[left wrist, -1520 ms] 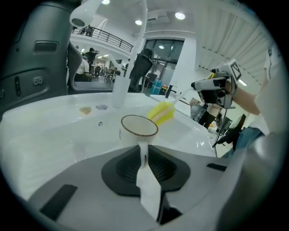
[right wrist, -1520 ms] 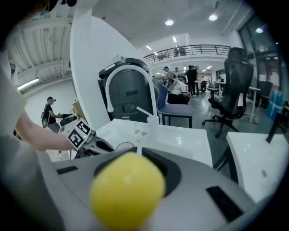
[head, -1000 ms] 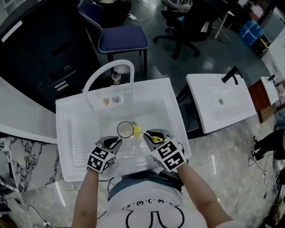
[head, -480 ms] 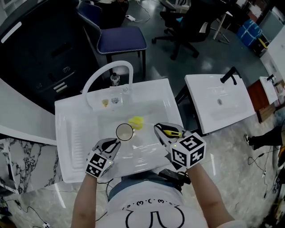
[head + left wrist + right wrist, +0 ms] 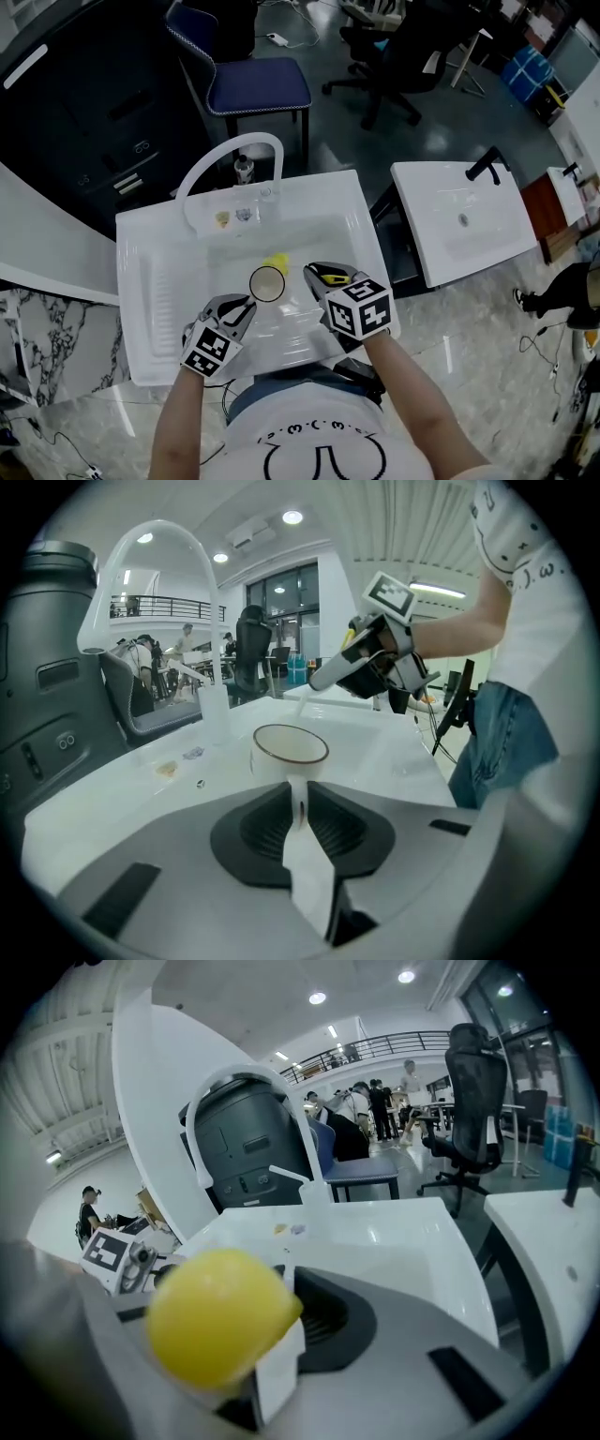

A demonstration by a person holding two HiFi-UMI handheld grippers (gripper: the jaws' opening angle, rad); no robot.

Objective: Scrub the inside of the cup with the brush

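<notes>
Cup (image 5: 267, 283), gripped by its handle in the narrowly set fingers of the left gripper (image 5: 242, 305) over the sink (image 5: 141, 281), is best held steady, mouth up, while the yellow brush (image 5: 277, 262) clamped by the right gripper (image 5: 322, 277) is lowered inside and twisted

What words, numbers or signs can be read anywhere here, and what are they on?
No text reads clearly here.
Shirt: a curved row of printed characters, upside down and too small to read.
Marker cubes: black-and-white square patterns, not letters.
Two small labels on the sink: too small to read.
</notes>
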